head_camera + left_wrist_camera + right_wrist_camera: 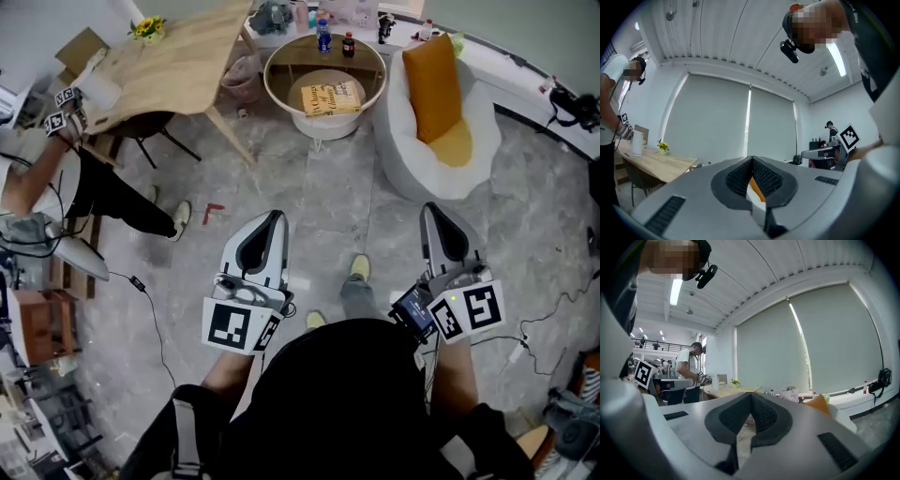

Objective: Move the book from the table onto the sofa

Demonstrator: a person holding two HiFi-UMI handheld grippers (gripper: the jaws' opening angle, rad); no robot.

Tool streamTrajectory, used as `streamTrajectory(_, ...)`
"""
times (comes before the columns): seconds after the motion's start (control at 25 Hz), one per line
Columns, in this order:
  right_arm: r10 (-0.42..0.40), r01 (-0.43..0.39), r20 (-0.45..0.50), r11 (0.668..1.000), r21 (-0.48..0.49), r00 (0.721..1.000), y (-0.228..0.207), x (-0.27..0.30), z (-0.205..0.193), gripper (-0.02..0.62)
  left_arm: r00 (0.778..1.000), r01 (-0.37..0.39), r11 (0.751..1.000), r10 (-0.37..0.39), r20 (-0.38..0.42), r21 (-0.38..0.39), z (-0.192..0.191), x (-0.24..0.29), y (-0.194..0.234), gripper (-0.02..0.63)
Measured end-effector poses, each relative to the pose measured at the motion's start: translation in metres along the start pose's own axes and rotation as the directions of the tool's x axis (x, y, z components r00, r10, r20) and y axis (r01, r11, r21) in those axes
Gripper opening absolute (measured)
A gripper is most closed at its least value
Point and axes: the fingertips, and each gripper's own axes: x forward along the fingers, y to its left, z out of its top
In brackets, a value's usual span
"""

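Both grippers level in front of me and well short of the goal: my left gripper (275,218) and right gripper (431,209) have their jaws closed tip to tip on nothing, while the book (332,97) lies flat on the round table (277,56) ahead, with the sofa (480,112) just beside that table on its right. The trouble I foresee is at the pick-up. A book lying flat gives closed, blunt jaws no edge to bite, the table's raised hoop may block a low approach, and I cannot tell whether a clear top lies over the book. A careless reach could also tip the two bottles (323,37) standing near its far edge, and a grip on one cover alone could let the pages flop open. The book is thin and rectangular, with a tan cover and dark script. The table is a wooden ring round a pale disc. The sofa is white, rounded and soft-looking, and an orange cushion (433,82) stands upright on it. My jaw pads are black and finely ribbed.
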Motion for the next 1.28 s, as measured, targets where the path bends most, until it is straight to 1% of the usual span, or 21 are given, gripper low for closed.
streamTrajectory(0.12,0.004,-0.004,0.005,0.999,0.048,1.0,-0.03,0.011,0.003,0.006,1.0,0.02,0.999,-0.019,-0.008,0.042,0.004,0.033,-0.009,0.011)
streamTrajectory(0.24,0.01,-0.01,-0.002,0.999,0.045,1.0,-0.05,0.025,0.008,0.006,0.999,0.031,0.998,-0.031,-0.008,0.046,0.009,0.058,-0.014,0.011)
streamTrajectory(0.4,0.03,-0.03,-0.008,0.999,0.042,1.0,-0.072,0.042,0.011,0.006,0.999,0.015,0.999,-0.014,-0.029,0.047,0.008,0.086,-0.014,0.011)
streamTrajectory(0.52,0.048,-0.048,-0.006,0.998,0.046,0.999,-0.089,0.054,0.015,0.006,1.0,0.007,0.999,-0.007,-0.008,0.051,0.012,0.104,-0.014,0.011)
streamTrajectory(0.76,0.085,-0.085,-0.011,0.996,0.041,0.996,-0.112,0.07,0.016,0.006,0.999,-0.025,0.998,0.026,-0.024,0.055,0.013,0.126,-0.018,0.011)
streamTrajectory(0.96,0.093,-0.093,-0.006,0.994,0.054,0.996,-0.13,0.078,0.014,0.006,0.998,-0.051,0.997,0.052,-0.023,0.057,0.013,0.138,-0.021,0.011)
streamTrajectory(1.16,0.099,-0.098,-0.004,0.993,0.058,0.995,-0.136,0.085,0.016,0.006,0.997,-0.057,0.996,0.06,-0.04,0.067,0.011,0.143,-0.019,0.011)
streamTrajectory(1.28,0.095,-0.095,-0.002,0.994,0.061,0.995,-0.141,0.091,0.017,0.006,0.998,-0.058,0.995,0.06,-0.034,0.078,0.014,0.148,-0.018,0.011)
